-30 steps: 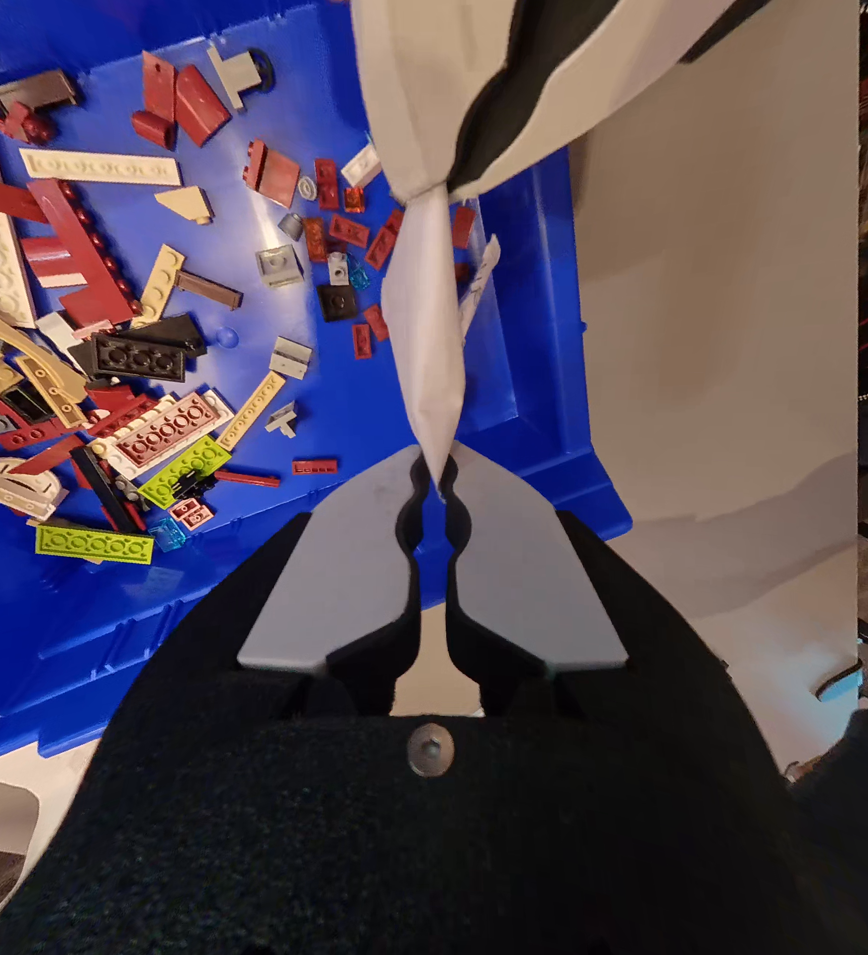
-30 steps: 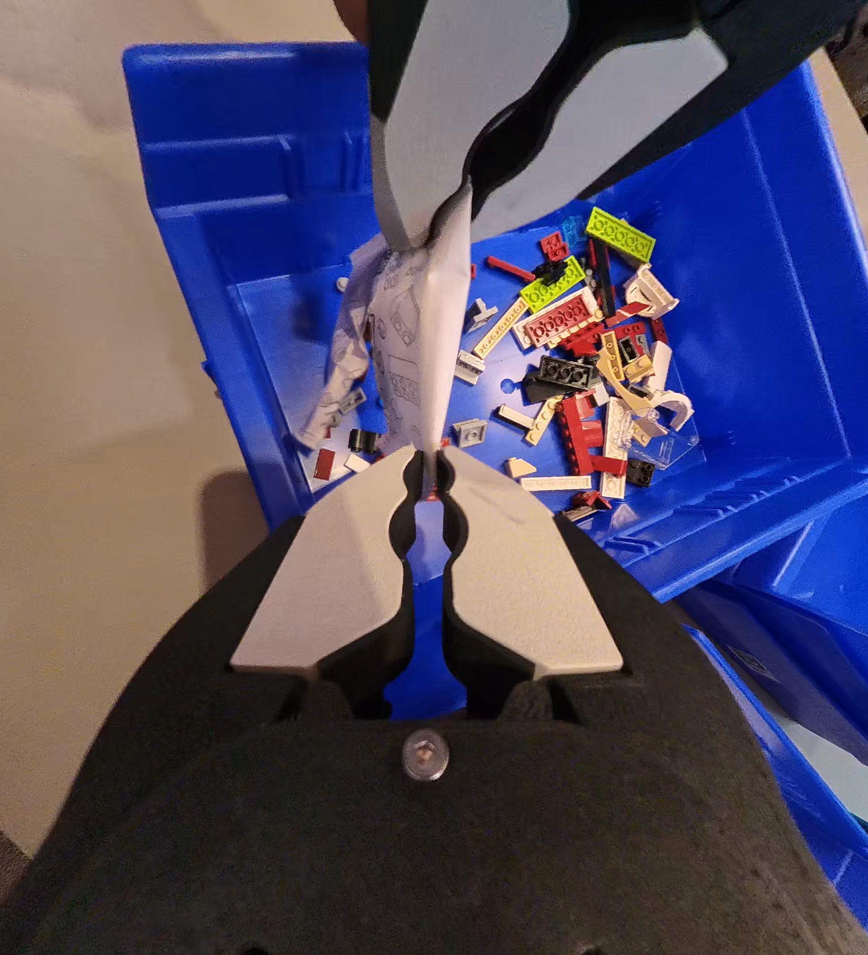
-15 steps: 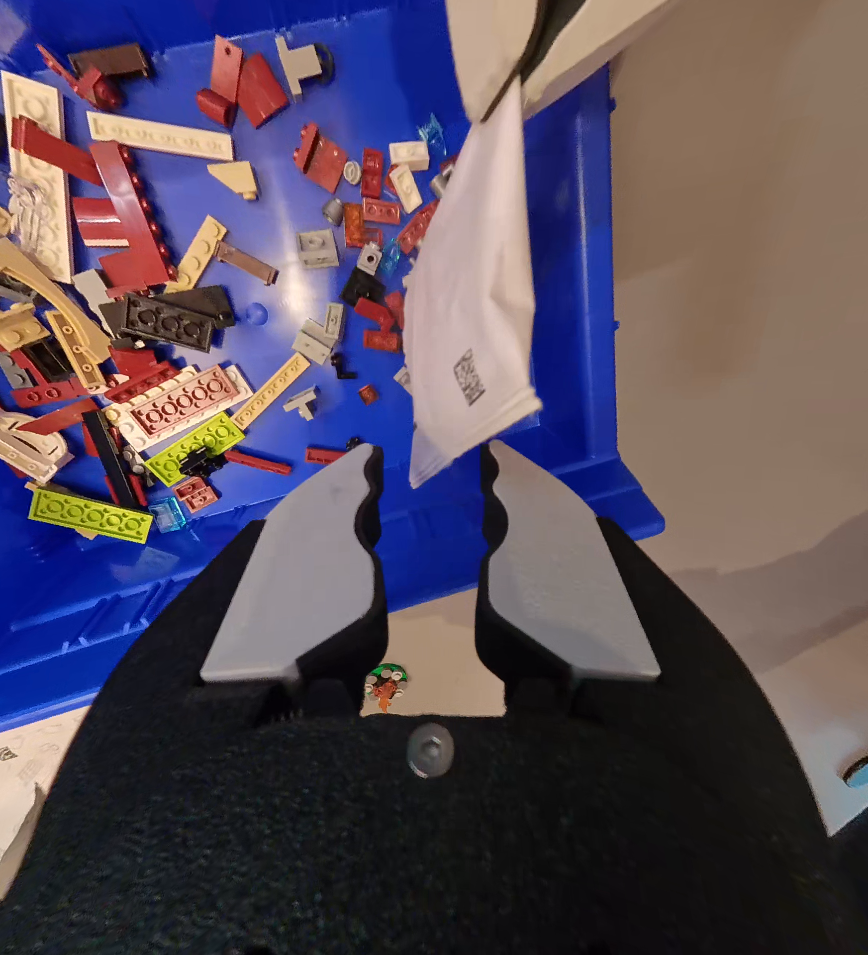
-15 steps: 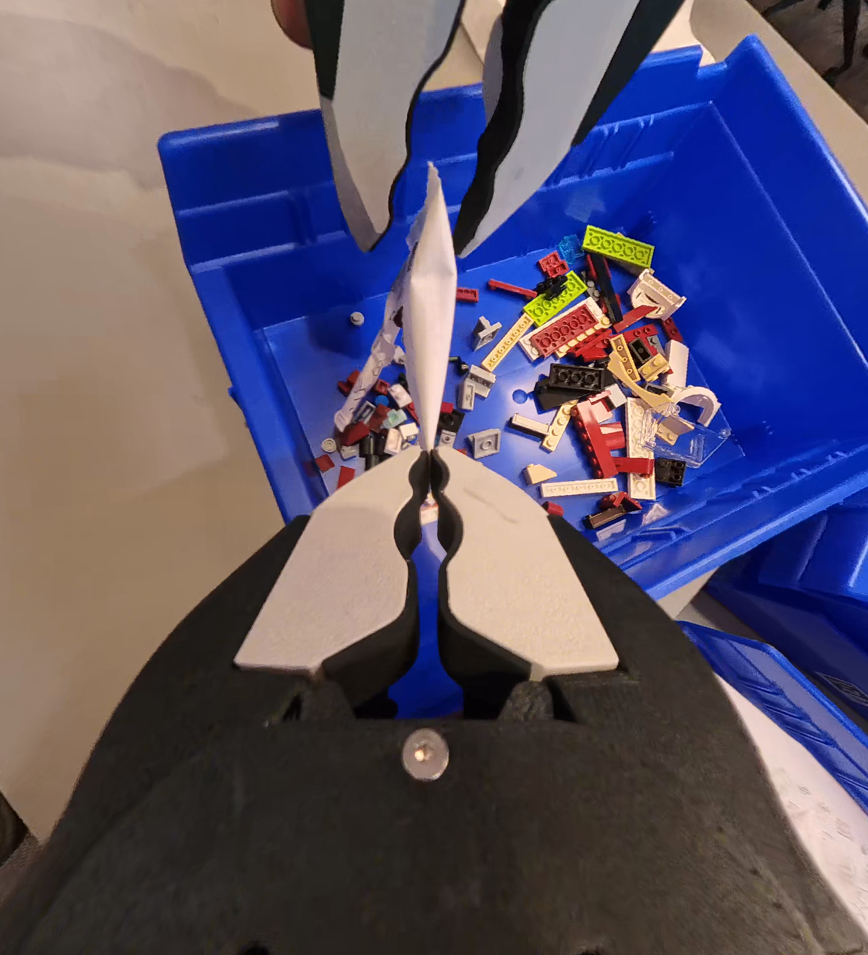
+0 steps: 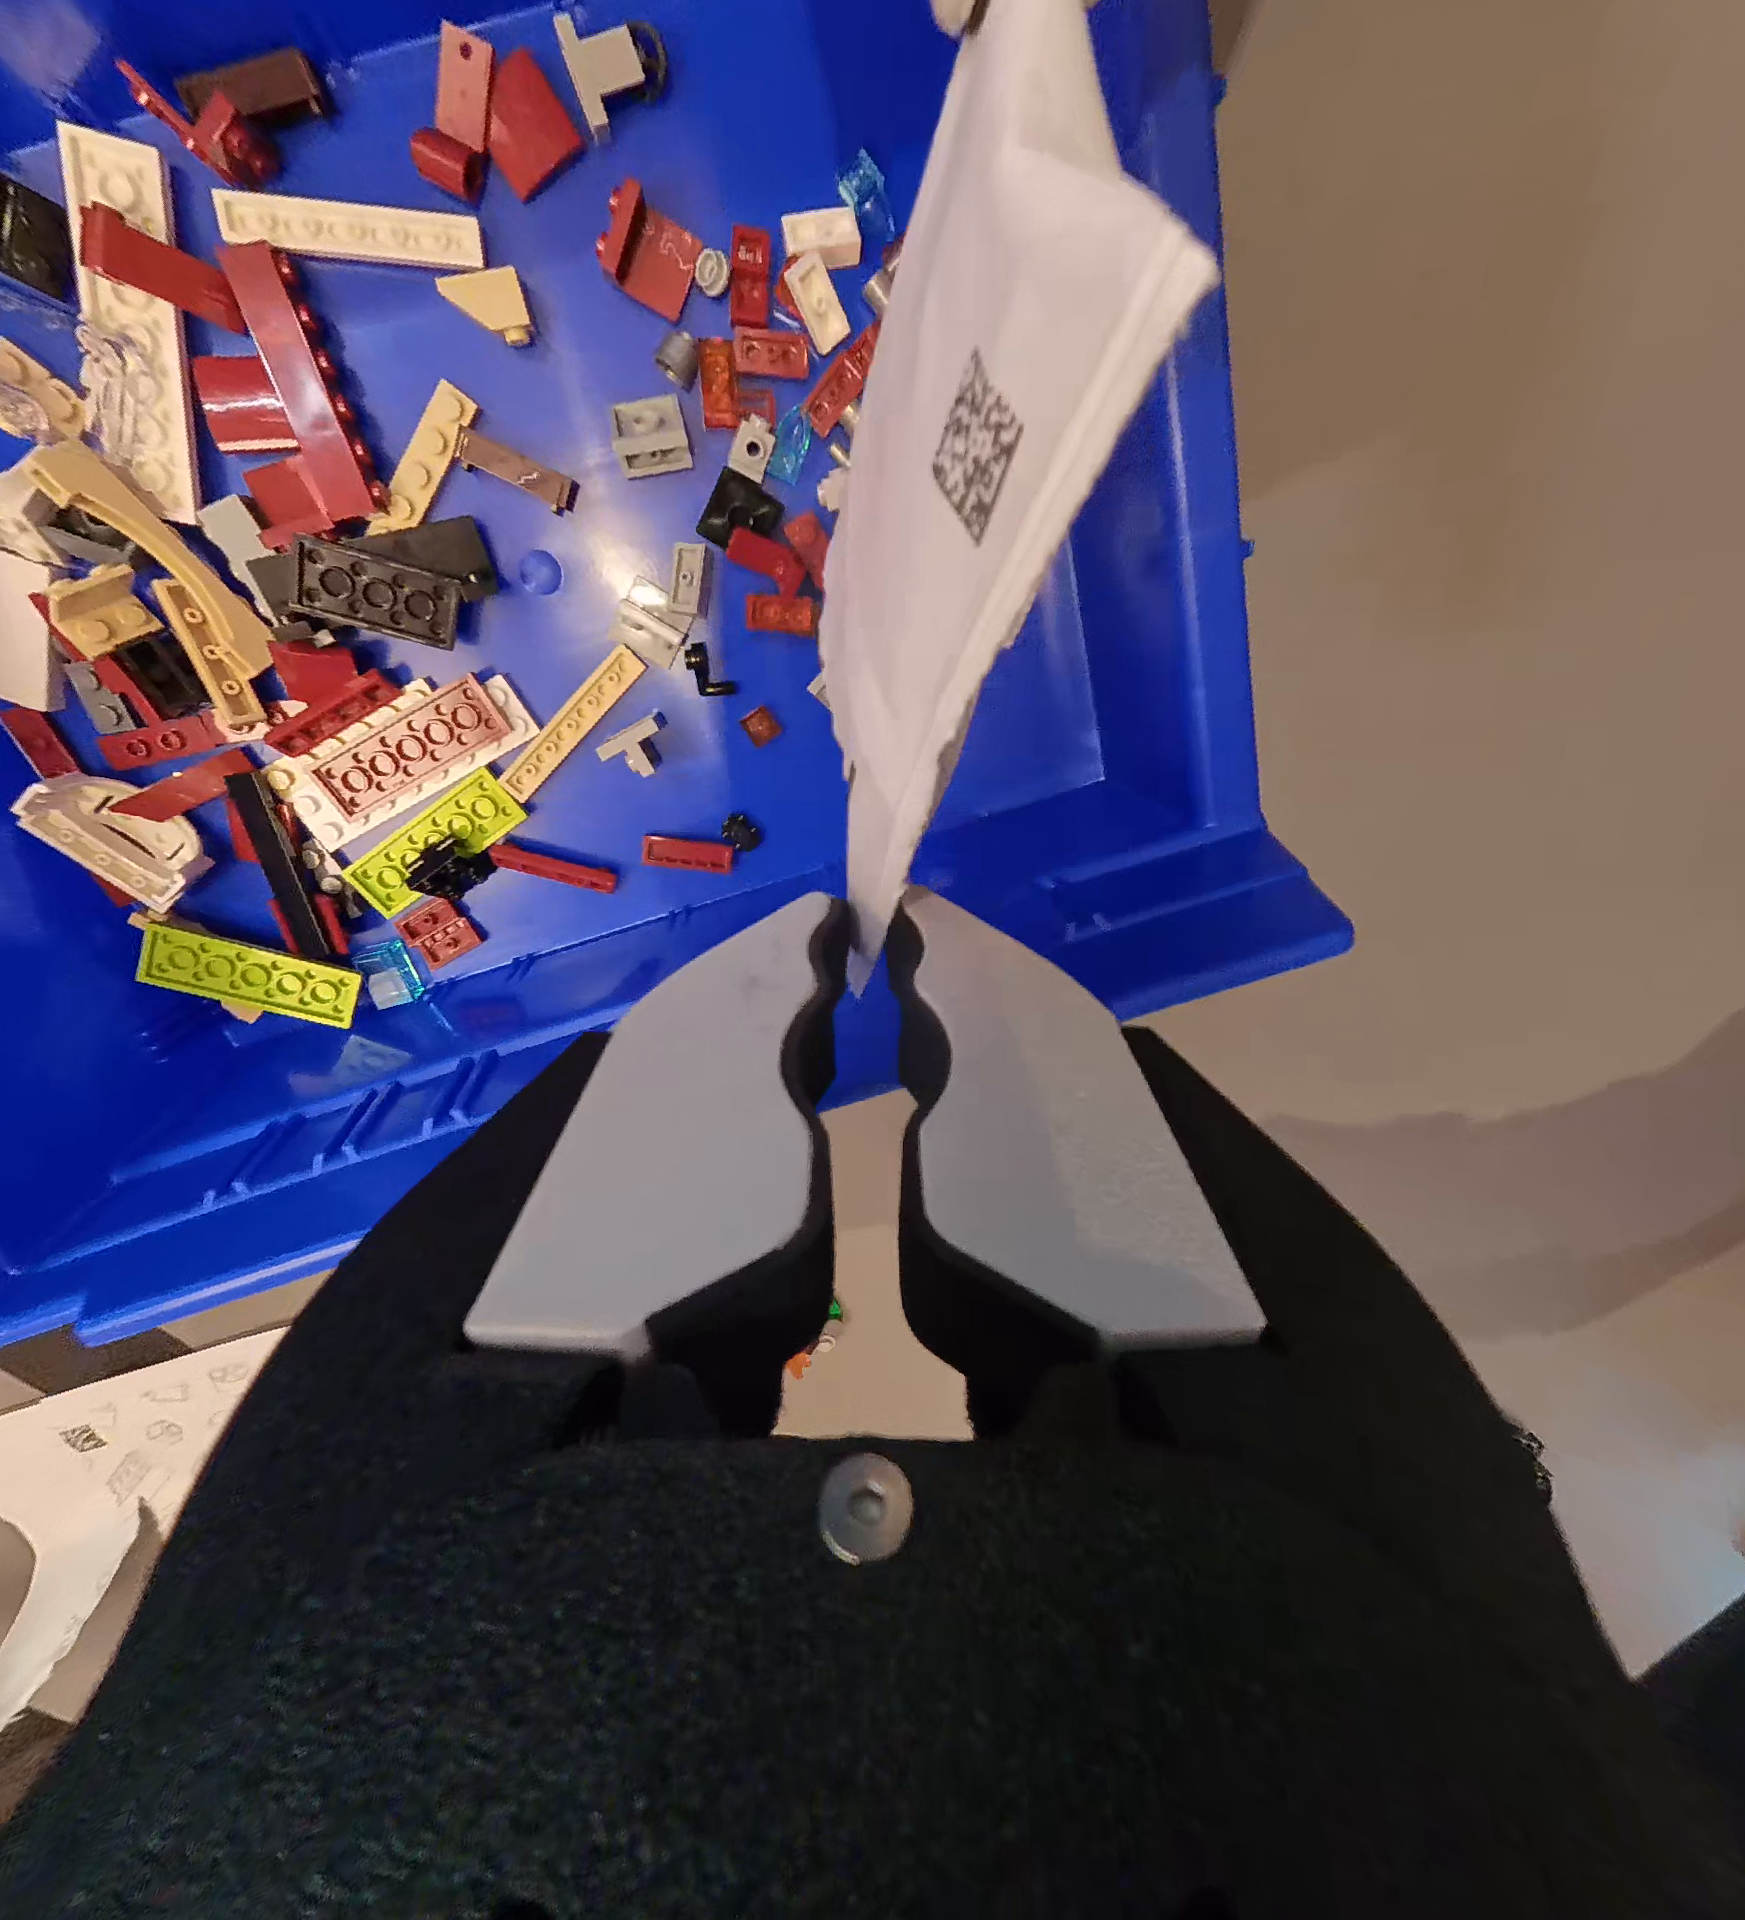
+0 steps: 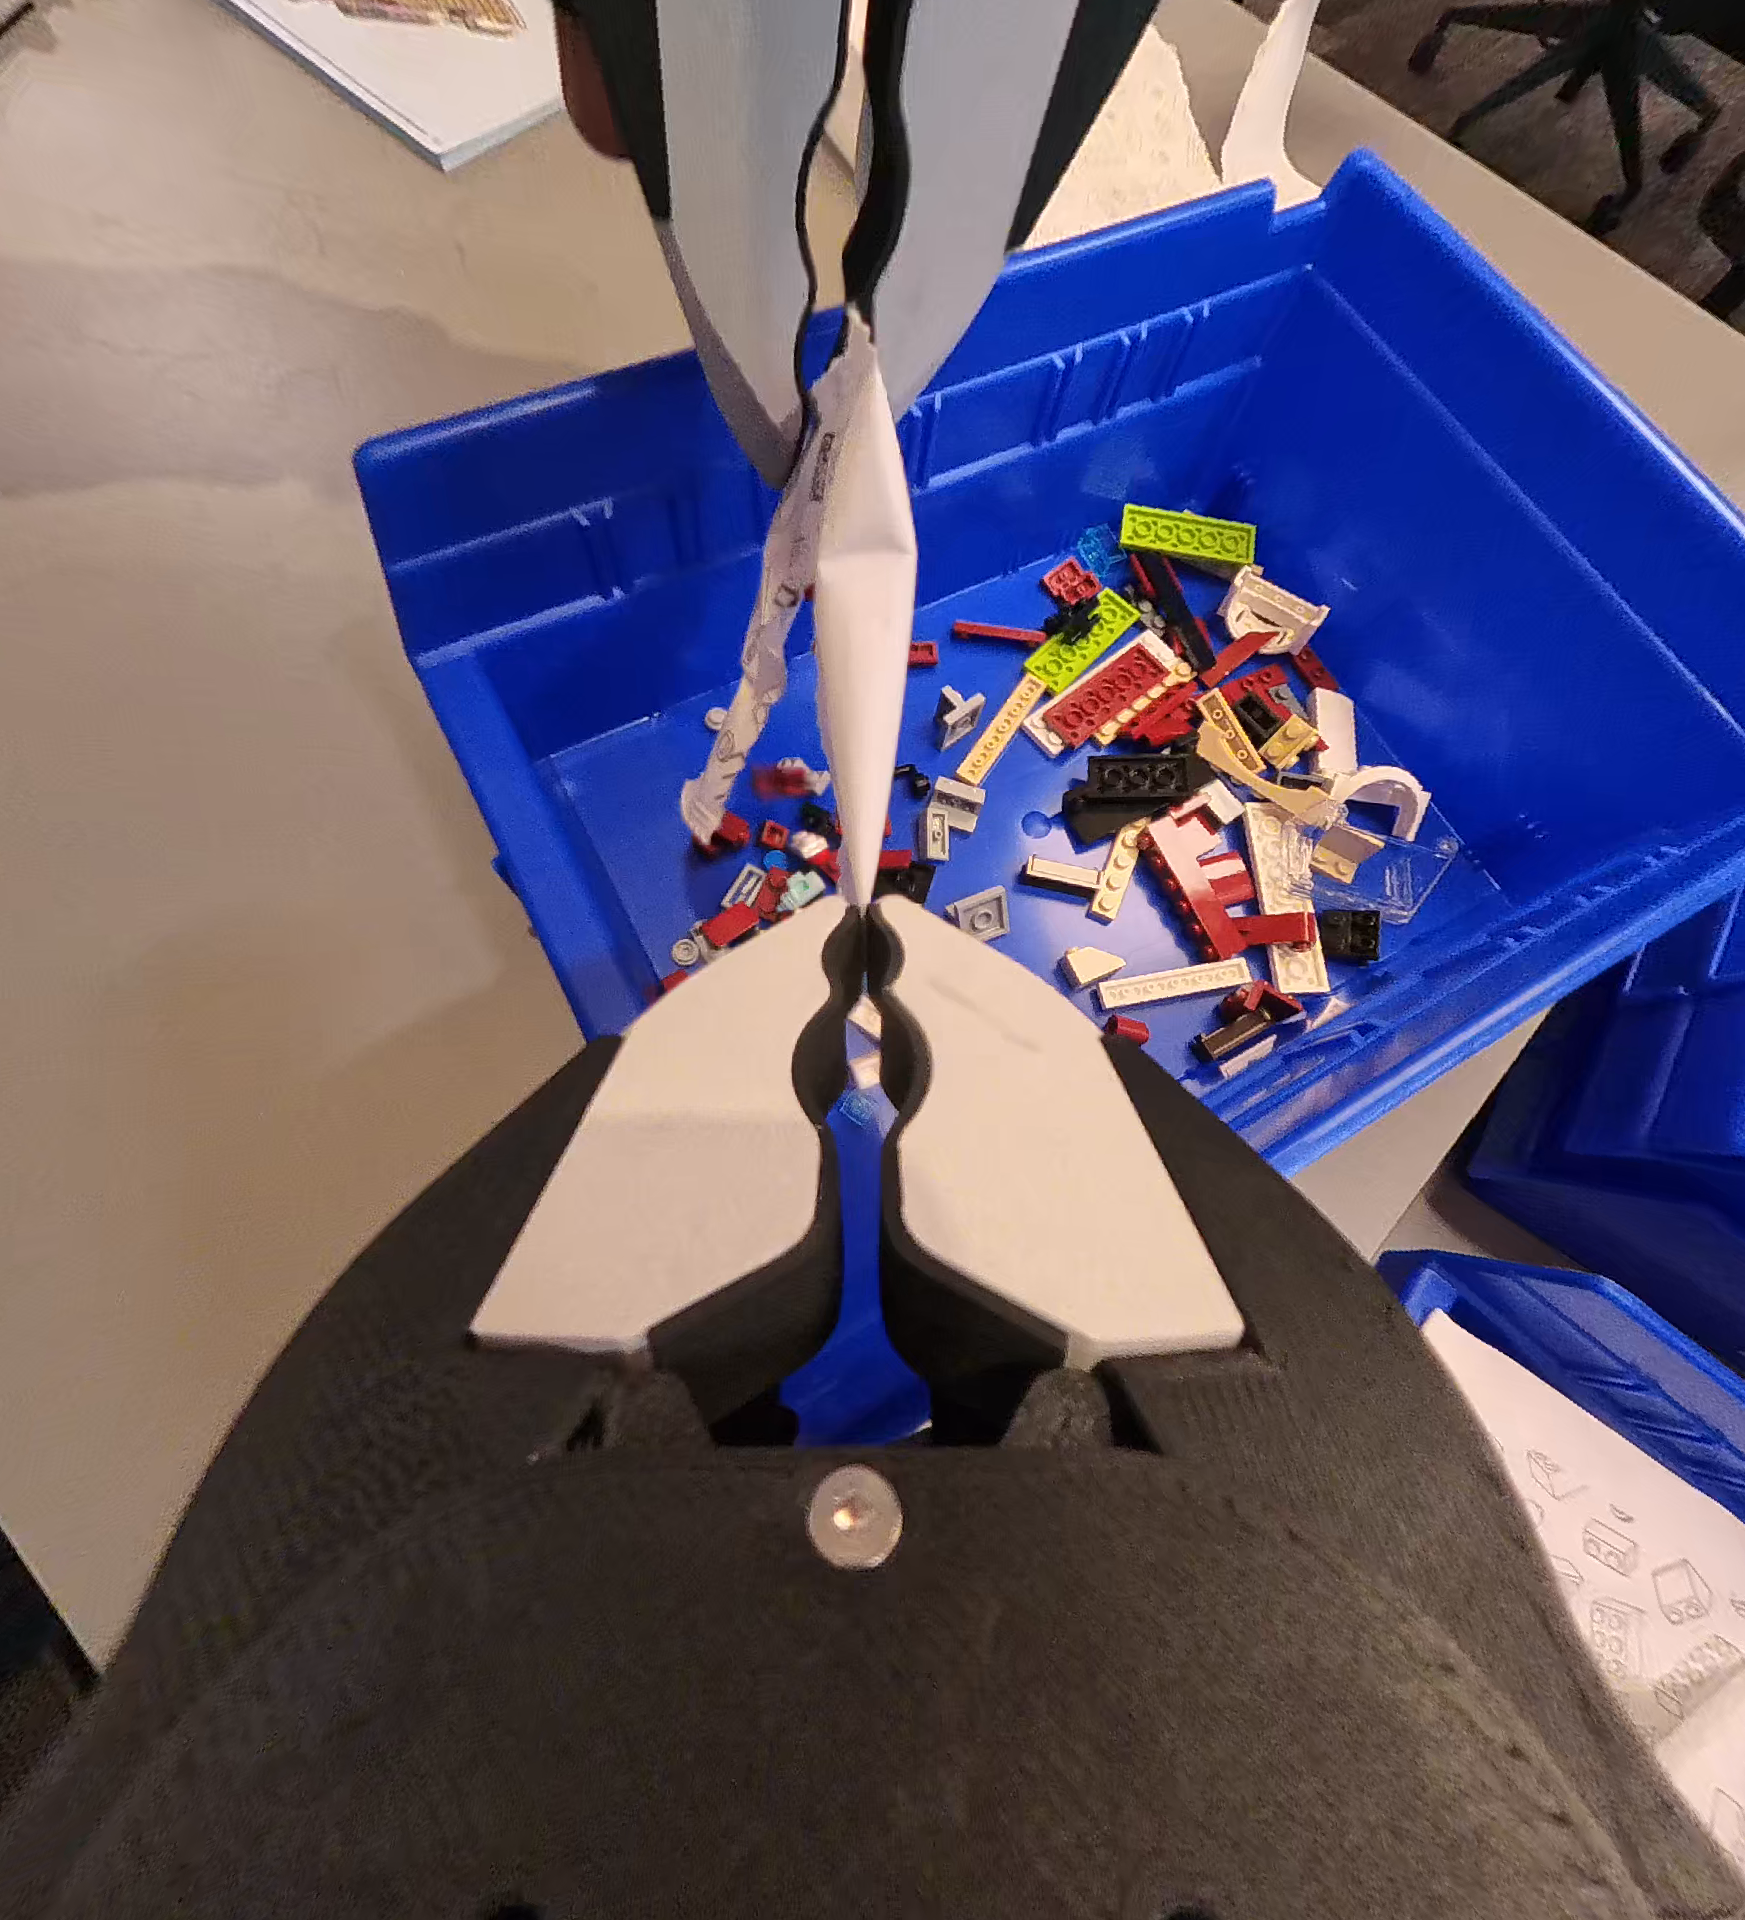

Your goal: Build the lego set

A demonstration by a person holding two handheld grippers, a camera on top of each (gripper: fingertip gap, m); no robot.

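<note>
Both tongs pinch the white paper bag: the right tongs (image 6: 863,914) one corner, the left tongs (image 5: 863,935) the opposite, above the blue bin (image 6: 1470,436) of bricks (image 6: 1159,727); best to keep it taut and centred there, I judge.

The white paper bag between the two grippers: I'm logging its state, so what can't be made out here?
- White paper bag: its top is cut off by the upper edge in the left wrist view.
- Its inside: hidden by its own folded walls in both views.
- Torn strip: print too small and blurred, right wrist view.
- Bricks beneath the bag in the blue bin: covered by it.
</note>
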